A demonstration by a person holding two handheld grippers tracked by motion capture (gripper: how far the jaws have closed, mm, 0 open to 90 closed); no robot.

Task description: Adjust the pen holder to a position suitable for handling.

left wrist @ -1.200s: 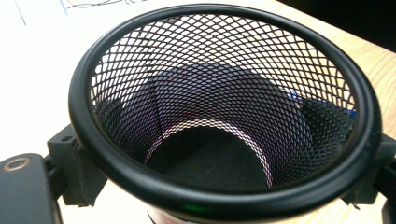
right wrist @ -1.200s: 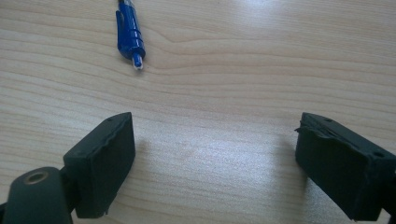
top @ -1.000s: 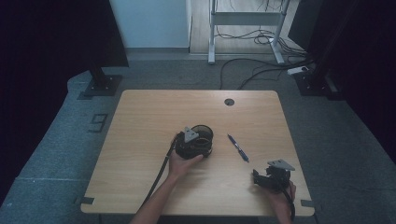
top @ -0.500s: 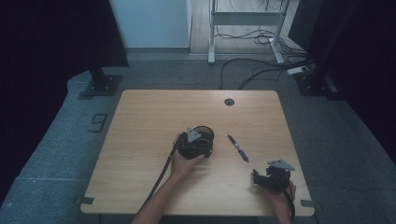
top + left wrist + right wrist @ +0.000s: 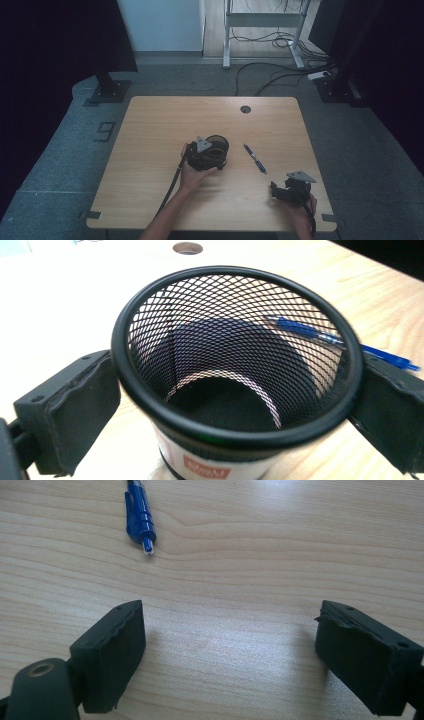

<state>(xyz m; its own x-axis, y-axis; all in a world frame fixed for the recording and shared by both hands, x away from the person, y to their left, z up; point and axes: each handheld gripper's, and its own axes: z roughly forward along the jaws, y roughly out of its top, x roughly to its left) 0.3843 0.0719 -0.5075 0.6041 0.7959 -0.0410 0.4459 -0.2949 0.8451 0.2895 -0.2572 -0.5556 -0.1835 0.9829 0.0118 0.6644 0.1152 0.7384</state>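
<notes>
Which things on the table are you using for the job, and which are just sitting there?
Part of the job:
- black wire-mesh pen cup, standing between the jaws of the left gripper
- blue ballpoint pen, lying flat on the table beside the cup
- right gripper, open, empty, pointing toward the pen

Just there:
- round cable hole in the wooden table
- cables on the floor

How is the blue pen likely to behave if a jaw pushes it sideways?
The pen looks slim and round, so it would probably roll on the smooth table. Its clip might stop it. It seems light and stiff.
</notes>
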